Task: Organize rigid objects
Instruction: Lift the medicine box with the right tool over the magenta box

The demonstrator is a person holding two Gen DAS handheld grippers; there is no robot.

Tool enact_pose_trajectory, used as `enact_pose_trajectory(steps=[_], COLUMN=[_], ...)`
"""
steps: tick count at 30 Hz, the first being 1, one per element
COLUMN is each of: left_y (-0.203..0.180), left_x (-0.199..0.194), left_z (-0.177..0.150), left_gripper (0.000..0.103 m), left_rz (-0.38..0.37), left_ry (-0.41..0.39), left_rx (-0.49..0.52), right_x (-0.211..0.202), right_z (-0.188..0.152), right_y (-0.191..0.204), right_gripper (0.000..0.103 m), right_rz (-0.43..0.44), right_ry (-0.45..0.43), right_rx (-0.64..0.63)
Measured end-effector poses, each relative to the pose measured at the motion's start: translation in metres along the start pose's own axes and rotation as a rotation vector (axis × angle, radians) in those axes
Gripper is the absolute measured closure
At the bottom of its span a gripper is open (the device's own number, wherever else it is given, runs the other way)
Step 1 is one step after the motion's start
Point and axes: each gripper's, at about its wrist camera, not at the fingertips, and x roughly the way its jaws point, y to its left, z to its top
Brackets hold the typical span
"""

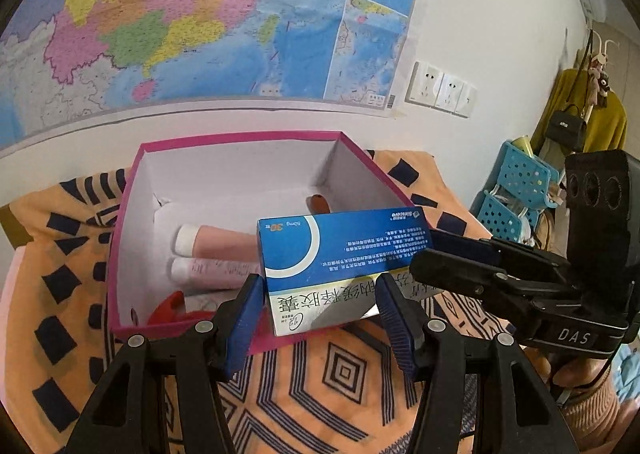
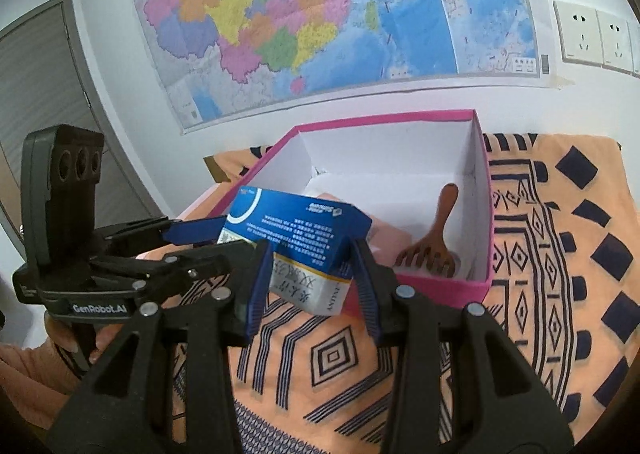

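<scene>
Over the near rim of the pink box [image 1: 120, 238], both grippers' jaws clamp the blue medicine carton [image 1: 344, 250], not yet released inside; two pink tubes [image 1: 216, 250] and wooden scratcher [image 2: 434, 242] already lie within.

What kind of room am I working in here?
Probably a lived-in home room, not a lab: a wall map above a table with a patterned orange cloth, wall sockets, and a coat and handbag hanging in the corner.
</scene>
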Motion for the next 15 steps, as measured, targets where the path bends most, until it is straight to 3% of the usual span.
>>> enact_pose_trajectory(steps=[15], left_y=[0.002], left_x=[0.022], left_z=[0.016], left_gripper=[0.045], left_rz=[0.024], left_ry=[0.006], left_rx=[0.002], right_x=[0.009], right_z=[0.018], right_y=[-0.016], right_gripper=[0.059], right_rz=[-0.015], right_ry=[-0.029], right_rx=[0.009])
